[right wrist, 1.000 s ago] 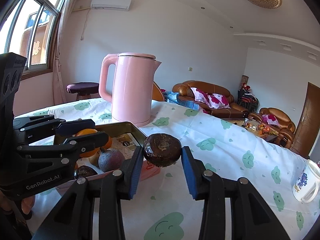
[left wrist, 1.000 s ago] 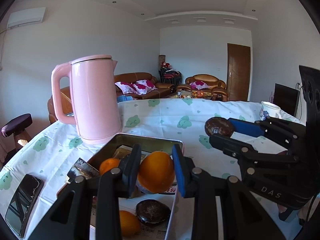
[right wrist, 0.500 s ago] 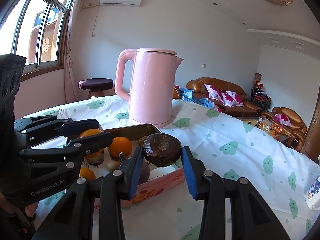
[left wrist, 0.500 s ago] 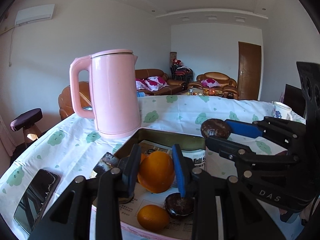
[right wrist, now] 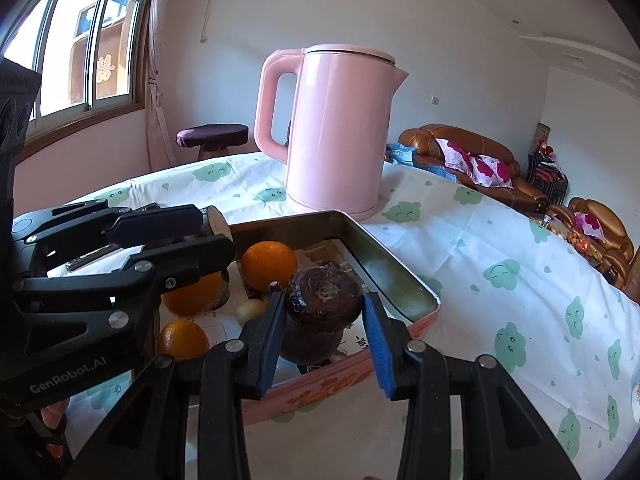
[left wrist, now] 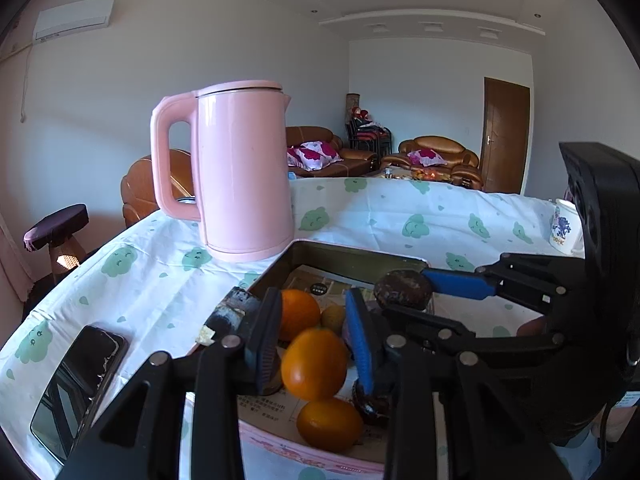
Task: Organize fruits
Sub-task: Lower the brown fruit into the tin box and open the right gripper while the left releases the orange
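Observation:
A pink-sided metal tray (left wrist: 352, 257) (right wrist: 396, 284) lined with paper holds several oranges and dark fruits. My left gripper (left wrist: 314, 338) hangs over the tray; its jaws have spread and an orange (left wrist: 314, 364) sits loose between them, touching neither pad clearly. Another orange (left wrist: 329, 424) lies below it. My right gripper (right wrist: 326, 320) is shut on a dark brown round fruit (right wrist: 325, 300) just above the tray's near right part. That fruit also shows in the left wrist view (left wrist: 403, 290).
A pink kettle (left wrist: 240, 168) (right wrist: 340, 128) stands right behind the tray. A black phone (left wrist: 80, 384) lies on the cloth to the left. A white mug (left wrist: 566, 226) stands far right. A small dark block (left wrist: 230, 312) sits at the tray's left rim.
Both grippers have moved forward and down over the tray. The left jaws have opened and let the orange go. The right gripper still holds the dark fruit, now lower.

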`<state>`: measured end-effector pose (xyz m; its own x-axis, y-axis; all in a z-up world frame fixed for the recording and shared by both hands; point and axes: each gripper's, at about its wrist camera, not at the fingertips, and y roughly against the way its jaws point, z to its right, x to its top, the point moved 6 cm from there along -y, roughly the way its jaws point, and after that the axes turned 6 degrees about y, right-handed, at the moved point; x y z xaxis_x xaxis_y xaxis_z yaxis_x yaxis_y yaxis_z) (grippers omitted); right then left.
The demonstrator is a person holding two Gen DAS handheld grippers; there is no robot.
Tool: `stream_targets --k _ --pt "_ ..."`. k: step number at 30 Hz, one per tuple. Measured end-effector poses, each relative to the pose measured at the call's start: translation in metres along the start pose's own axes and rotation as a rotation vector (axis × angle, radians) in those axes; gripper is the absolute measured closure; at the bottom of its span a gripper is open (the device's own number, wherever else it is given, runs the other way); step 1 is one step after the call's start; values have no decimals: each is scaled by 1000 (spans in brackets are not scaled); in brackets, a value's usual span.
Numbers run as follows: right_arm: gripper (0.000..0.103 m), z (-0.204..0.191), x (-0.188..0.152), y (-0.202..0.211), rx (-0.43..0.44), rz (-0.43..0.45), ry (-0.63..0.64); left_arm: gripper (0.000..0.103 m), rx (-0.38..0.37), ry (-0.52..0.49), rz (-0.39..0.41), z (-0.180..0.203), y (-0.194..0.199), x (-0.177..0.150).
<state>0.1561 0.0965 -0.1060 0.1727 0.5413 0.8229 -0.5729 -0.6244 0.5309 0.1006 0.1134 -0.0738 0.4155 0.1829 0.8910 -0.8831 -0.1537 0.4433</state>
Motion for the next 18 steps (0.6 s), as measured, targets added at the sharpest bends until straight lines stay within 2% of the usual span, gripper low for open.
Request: stream_targets --k 3,5,6,8,18 --pt "61 -3 -1 -3 22 -18 5 67 -1 -6 -7 1 -1 -1" --pt "59 -4 -2 -3 22 -19 5 60 1 -6 -4 0 -1 -1" --pt "56 -4 -2 -3 29 -21 3 58 2 -6 -1 0 0 0" --pt "39 -5 -2 -3 36 -23 1 50 4 -8 6 1 1 0" --pt "39 -4 -3 9 10 1 -6 35 -9 21 77 -2 21 12"
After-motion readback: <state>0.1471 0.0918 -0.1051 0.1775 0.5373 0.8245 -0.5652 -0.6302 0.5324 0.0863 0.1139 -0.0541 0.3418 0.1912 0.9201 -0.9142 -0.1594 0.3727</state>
